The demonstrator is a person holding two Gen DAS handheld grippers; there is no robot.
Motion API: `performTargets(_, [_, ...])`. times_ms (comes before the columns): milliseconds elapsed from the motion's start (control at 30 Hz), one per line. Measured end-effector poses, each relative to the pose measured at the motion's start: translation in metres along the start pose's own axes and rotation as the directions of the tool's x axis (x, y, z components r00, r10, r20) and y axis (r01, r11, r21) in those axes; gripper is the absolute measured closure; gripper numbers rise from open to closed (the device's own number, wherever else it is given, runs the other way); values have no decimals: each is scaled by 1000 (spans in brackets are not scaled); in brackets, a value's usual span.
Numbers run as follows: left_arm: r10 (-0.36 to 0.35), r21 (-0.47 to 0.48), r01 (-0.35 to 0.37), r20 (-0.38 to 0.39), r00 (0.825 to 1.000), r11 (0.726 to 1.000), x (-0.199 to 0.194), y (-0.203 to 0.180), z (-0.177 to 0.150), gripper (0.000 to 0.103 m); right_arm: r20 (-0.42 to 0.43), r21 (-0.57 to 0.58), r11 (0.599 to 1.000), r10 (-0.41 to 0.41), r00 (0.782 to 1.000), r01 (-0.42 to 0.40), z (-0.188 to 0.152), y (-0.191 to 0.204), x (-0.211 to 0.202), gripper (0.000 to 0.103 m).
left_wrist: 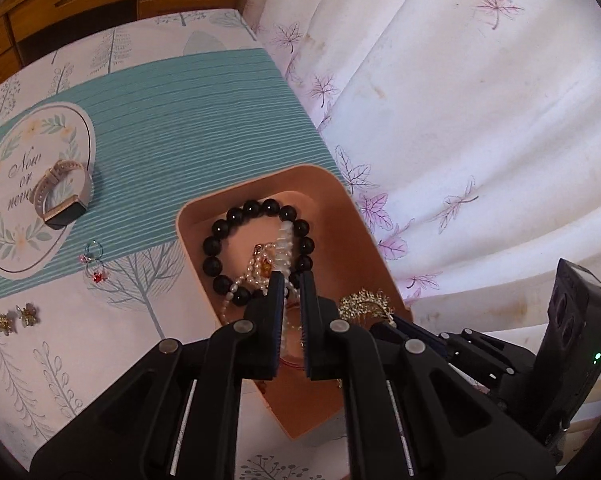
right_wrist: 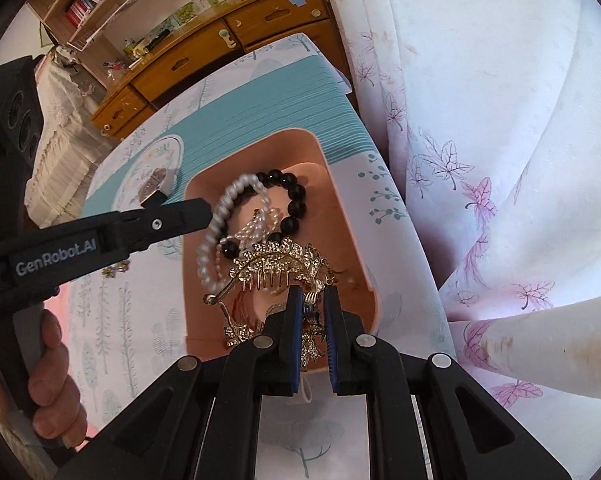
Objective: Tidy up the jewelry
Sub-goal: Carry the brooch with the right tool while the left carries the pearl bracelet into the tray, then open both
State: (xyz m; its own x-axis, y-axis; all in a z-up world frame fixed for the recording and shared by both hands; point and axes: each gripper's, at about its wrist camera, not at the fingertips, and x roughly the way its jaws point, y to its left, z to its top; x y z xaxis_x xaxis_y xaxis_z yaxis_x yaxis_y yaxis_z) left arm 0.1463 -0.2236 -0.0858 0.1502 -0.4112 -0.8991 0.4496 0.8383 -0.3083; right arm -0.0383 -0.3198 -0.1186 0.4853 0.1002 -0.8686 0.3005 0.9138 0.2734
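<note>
A peach tray [left_wrist: 360, 232] [right_wrist: 352, 216] holds a black bead bracelet [left_wrist: 220, 232] [right_wrist: 296, 196] and a small pearl piece with an amber charm [left_wrist: 256, 264]. My left gripper [left_wrist: 291, 280] is shut on a white pearl bracelet [left_wrist: 285, 244] [right_wrist: 220, 216] and holds it over the tray. My right gripper [right_wrist: 312, 296] is shut on a gold hair comb [right_wrist: 276, 260] [left_wrist: 364, 302] over the tray's near end. On the table to the left lie a watch [left_wrist: 60, 196], two hoop earrings [left_wrist: 94, 264] and two flower earrings [left_wrist: 18, 318].
The table [left_wrist: 148, 320] has a tree-print cloth with a teal band [left_wrist: 188, 120]. A white leaf-print curtain [left_wrist: 480, 120] hangs close on the right. Wooden drawers [right_wrist: 228, 44] and a shelf stand beyond the table's far end.
</note>
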Motion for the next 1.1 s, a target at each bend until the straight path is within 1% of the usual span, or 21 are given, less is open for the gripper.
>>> performTargets(167, [11,-11,-12,-17,1000,1000,-3,5,1,98,-2,11,1000,-13,1000,13,12,4,12,93])
performTargets(300, [11,-10,-11,8,1000,1000,-16,5,-3,98,0,15,999,-28,1000,28,17,7,17,93])
performTargets(500, [104,49,-107,55,993,993,-37,6,-20,98,-3,15,998,-54,999,54,23,9,26,93])
performTargets(600, [134,58,-137,62,989,989,-44,11,-31,98,-7,9,998,-56,998,57,23,11,30,92])
performTargets(667, [170,54,-174,69,983,983,-47,16,-40,98,-13,10,999,-50,999,50,22,12,31,92])
performTargets(700, [178,46,-182,70,981,982,-48,19,-44,98,-17,11,999,-43,999,44,21,14,32,90])
performTargets(800, [145,15,-146,53,988,989,-51,31,-58,98,-19,11,999,-38,999,38,18,16,31,89])
performTargets(867, [140,2,-140,49,989,990,-53,37,-69,98,-14,6,999,-41,999,41,17,17,30,88])
performTargets(933, [158,-9,-157,46,986,988,-54,44,-82,98,-4,1,999,-40,999,40,15,20,28,86])
performTargets(967, [165,-17,-165,39,985,986,-52,47,-87,98,1,-1,999,-39,999,39,12,21,25,83])
performTargets(1033, [161,-42,-160,24,987,986,-51,57,-99,98,10,-7,999,-35,999,35,8,24,22,78])
performTargets(1100, [157,-65,-155,18,987,986,-51,66,-110,98,15,-22,999,-34,999,34,3,29,18,78])
